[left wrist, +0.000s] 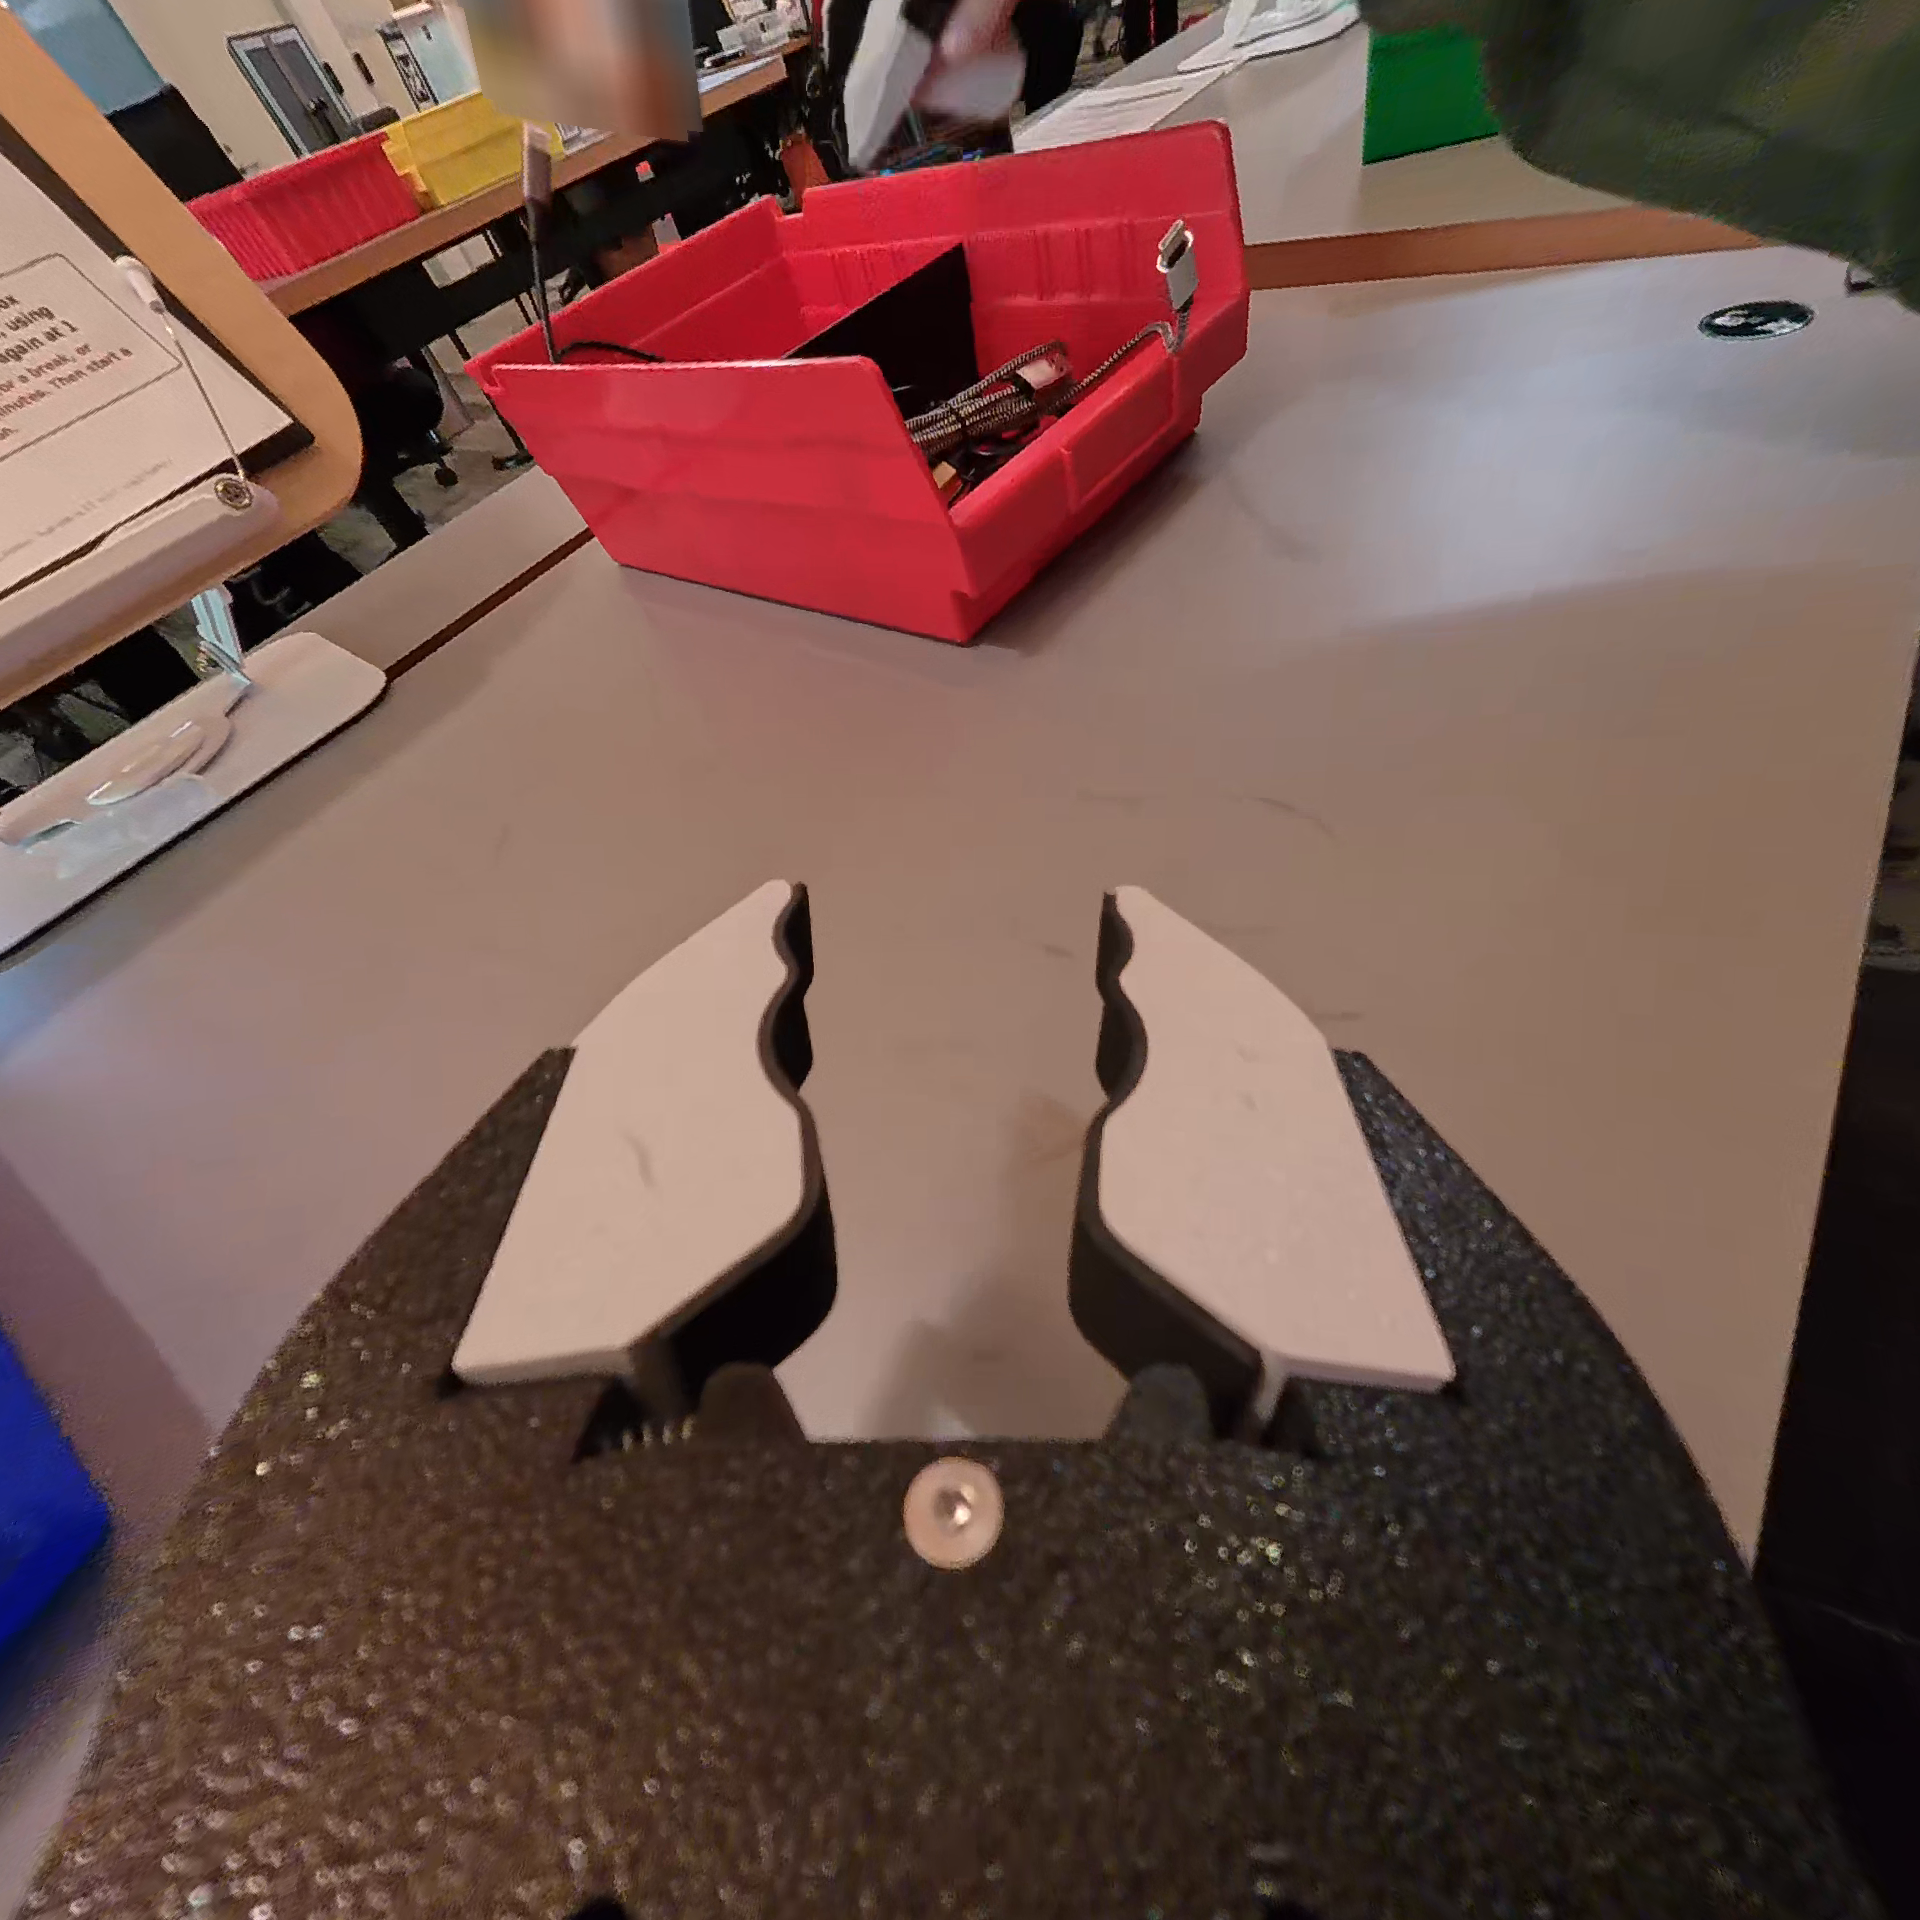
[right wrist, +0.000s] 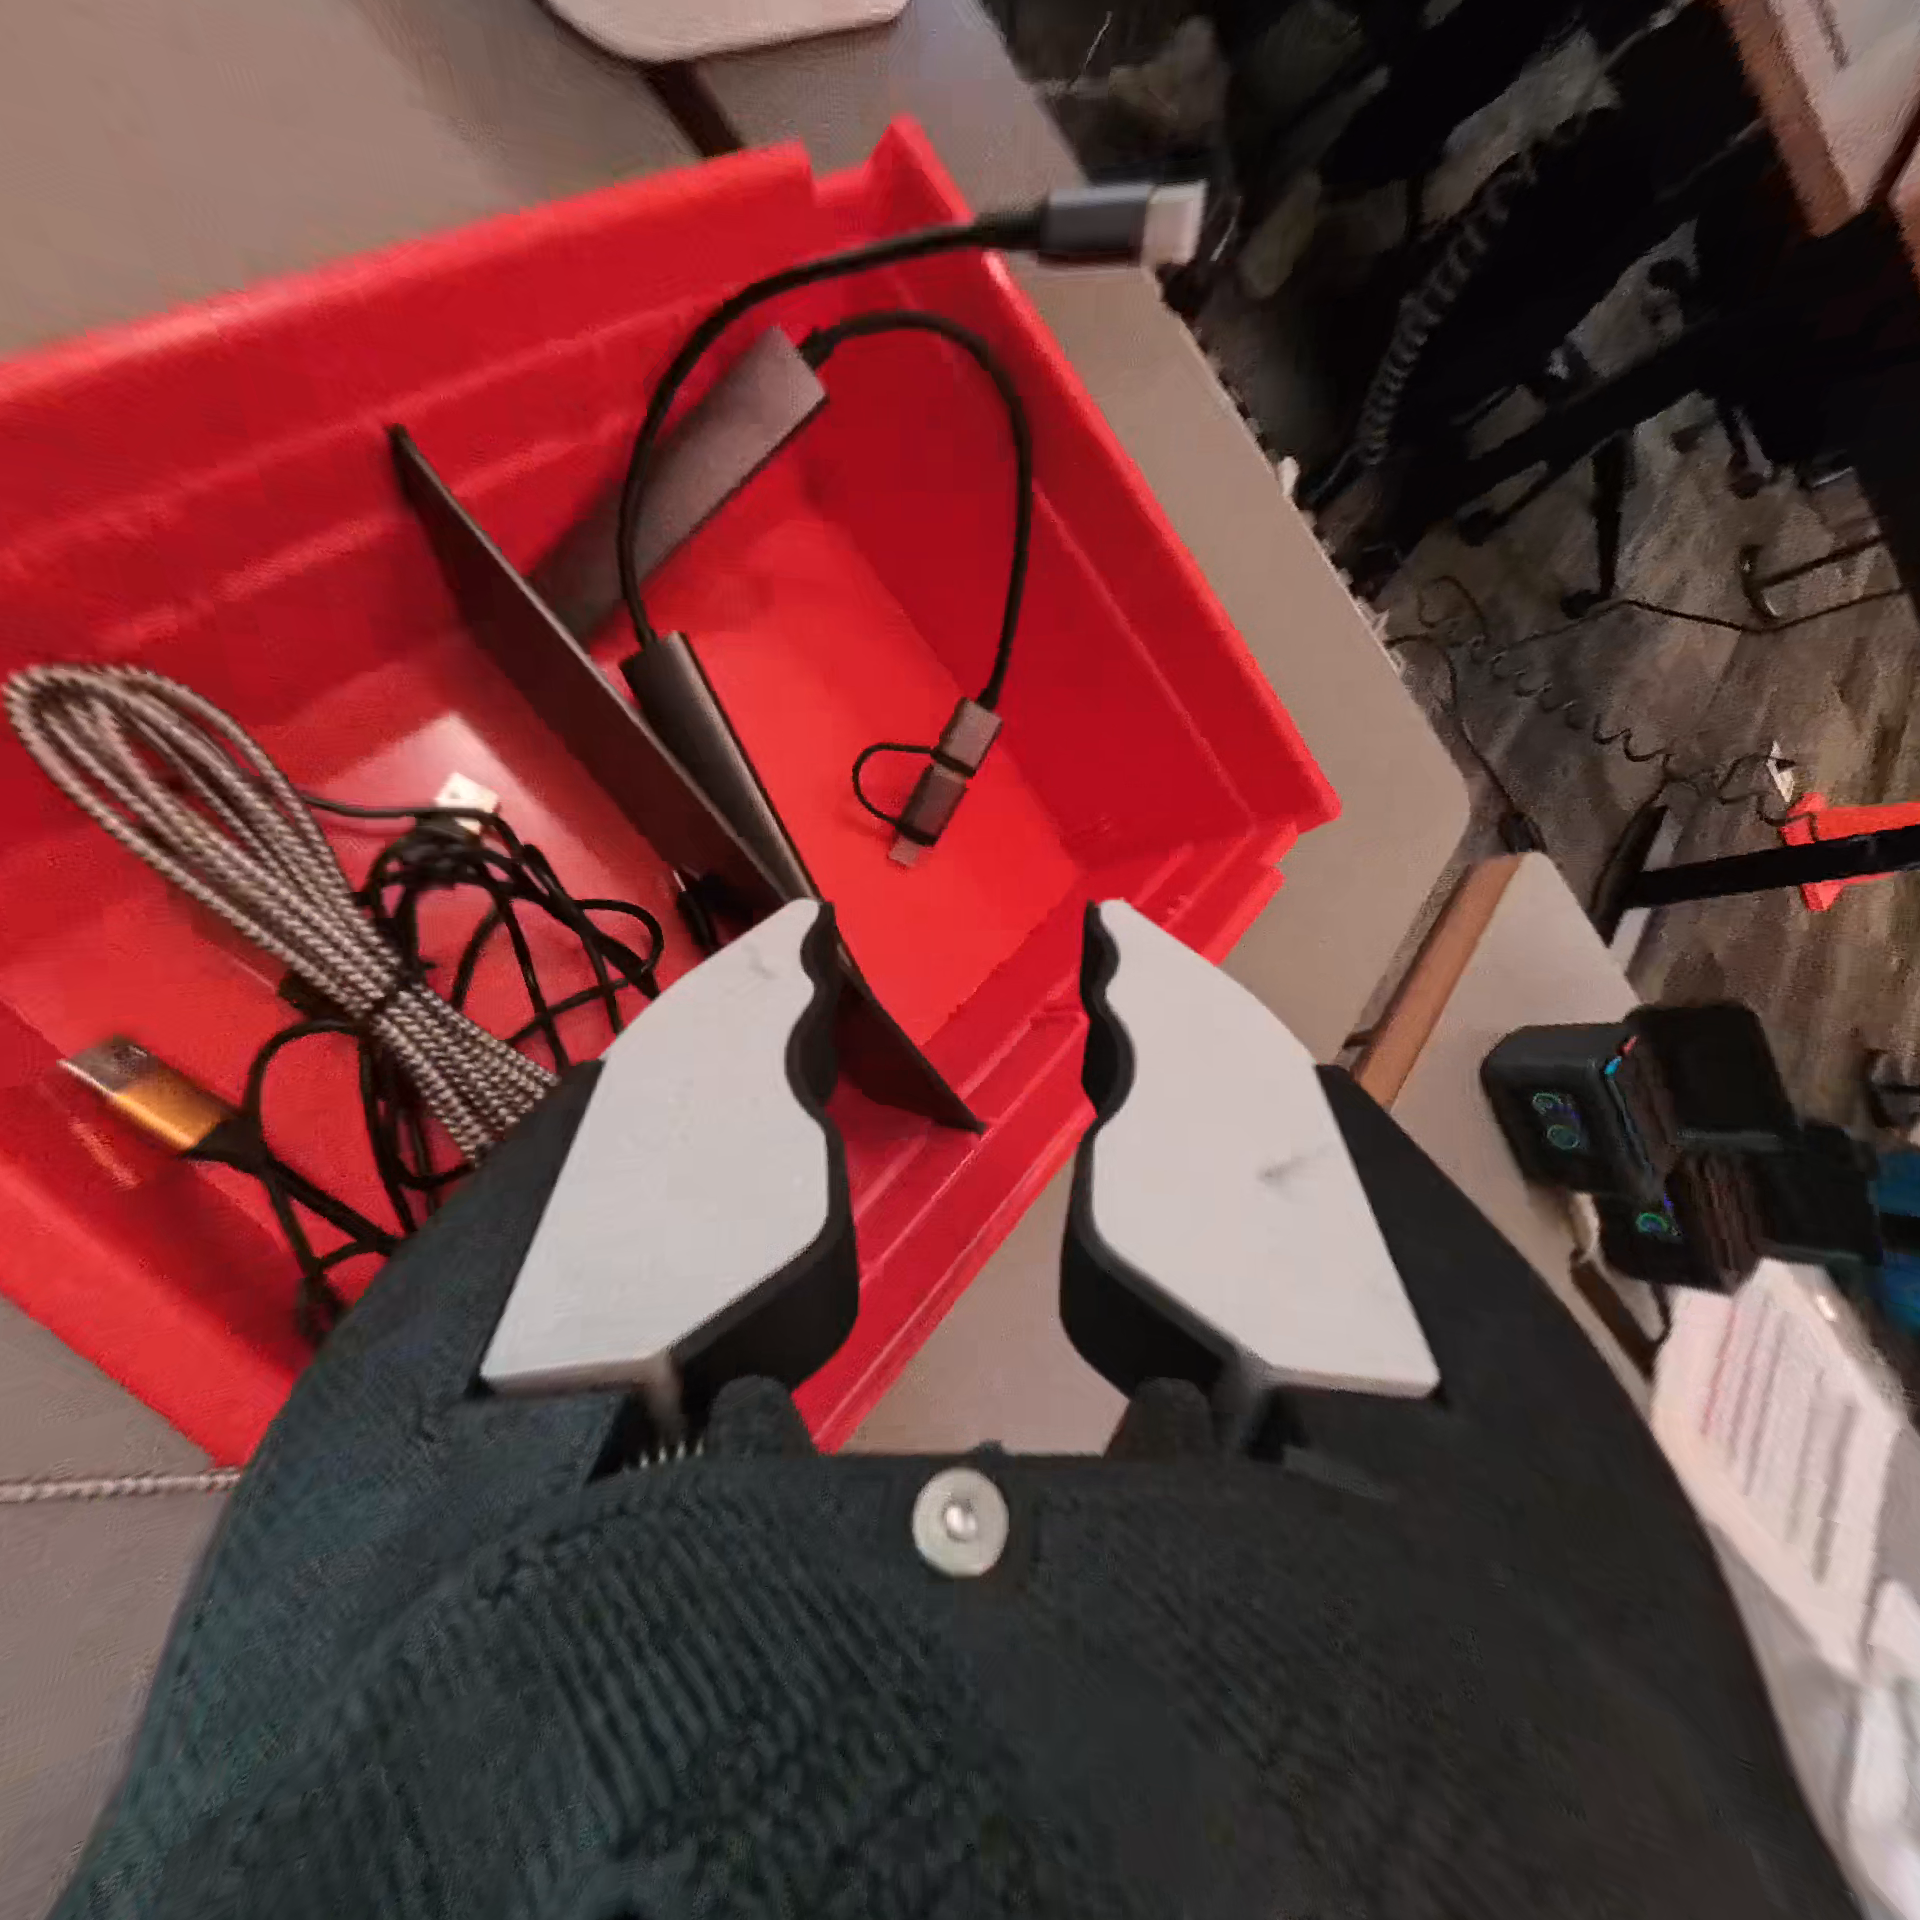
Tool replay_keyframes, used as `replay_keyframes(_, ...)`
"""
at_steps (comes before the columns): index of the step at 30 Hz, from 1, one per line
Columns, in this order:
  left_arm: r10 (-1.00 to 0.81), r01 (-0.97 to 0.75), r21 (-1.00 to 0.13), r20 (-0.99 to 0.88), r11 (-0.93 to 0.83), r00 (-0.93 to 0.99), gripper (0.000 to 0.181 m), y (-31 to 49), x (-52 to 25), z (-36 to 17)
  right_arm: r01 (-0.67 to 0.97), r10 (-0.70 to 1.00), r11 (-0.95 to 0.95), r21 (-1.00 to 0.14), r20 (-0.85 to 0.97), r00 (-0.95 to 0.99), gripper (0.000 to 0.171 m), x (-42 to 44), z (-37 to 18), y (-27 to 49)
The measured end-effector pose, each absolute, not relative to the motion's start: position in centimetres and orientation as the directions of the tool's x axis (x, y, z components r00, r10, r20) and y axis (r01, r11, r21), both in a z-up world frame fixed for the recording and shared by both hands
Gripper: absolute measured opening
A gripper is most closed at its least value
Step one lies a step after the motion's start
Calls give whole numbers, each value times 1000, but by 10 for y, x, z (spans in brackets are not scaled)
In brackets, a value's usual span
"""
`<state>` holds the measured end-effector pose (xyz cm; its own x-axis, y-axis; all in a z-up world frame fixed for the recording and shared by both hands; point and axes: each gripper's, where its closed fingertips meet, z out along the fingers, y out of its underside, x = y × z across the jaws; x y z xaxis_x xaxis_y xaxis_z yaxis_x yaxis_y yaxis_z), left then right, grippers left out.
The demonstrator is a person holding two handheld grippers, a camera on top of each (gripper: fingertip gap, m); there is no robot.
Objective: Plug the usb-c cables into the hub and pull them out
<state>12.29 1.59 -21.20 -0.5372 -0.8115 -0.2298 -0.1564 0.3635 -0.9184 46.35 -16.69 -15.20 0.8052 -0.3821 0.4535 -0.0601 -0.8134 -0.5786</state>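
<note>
A red bin stands on the grey table, split by a black divider. In the right wrist view one half holds two slim grey hubs with short black leads; one lead's plug pokes over the rim, the other's lies on the floor. The other half holds a braided cable bundle, a thin black cable and an orange plug. My right gripper is open and empty above the bin's near end. My left gripper is open and empty over bare table, short of the bin.
A stand with a printed sheet is at the left, a blue thing at the lower left. A green-sleeved arm reaches in at the top right. Black devices and papers lie on the table right of the bin.
</note>
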Motion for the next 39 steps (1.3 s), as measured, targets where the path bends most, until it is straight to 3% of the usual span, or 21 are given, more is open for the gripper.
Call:
replay_keyframes(5,-819,-174,-925,-198,338,-539,54,5,132,-213,-117,-586,-492,-862,229,777,40,399,-109,-180)
replay_keyframes(9,-853,-253,-943,-56,216,-518,62,-14,154,-202,-112,-638,-342,-933,143,757,38,355,-105,-195)
replay_keyframes(13,-894,-333,-940,92,67,-439,71,-36,196,-186,-133,-675,-293,-947,106,730,43,338,-116,-206)
replay_keyframes(21,-937,-548,-836,222,-41,-269,72,-52,292,-173,-121,-666,-290,-949,110,738,60,334,-117,-214)
replay_keyframes(23,-940,-582,-813,210,-16,-268,68,-53,316,-166,-144,-686,-313,-939,119,718,61,339,-123,-222)
replay_keyframes(26,-938,-677,-717,95,168,-332,56,-55,340,-183,-189,-694,-324,-927,97,713,64,341,-128,-221)
replay_keyframes(28,-950,-732,-658,78,179,-302,69,-52,356,-192,-172,-671,-349,-921,117,732,65,337,-129,-210)
replay_keyframes(33,-971,-764,-644,209,-45,-120,59,-50,399,-187,-90,-602,-459,-884,235,763,68,329,-133,-183)
replay_keyframes(37,-993,-855,-517,69,48,-98,46,-35,405,-229,-85,-585,-514,-854,276,762,69,328,-141,-176)
replay_keyframes(39,-988,-859,-497,17,122,-150,17,-35,404,-244,-75,-576,-513,-855,278,768,69,326,-140,-171)
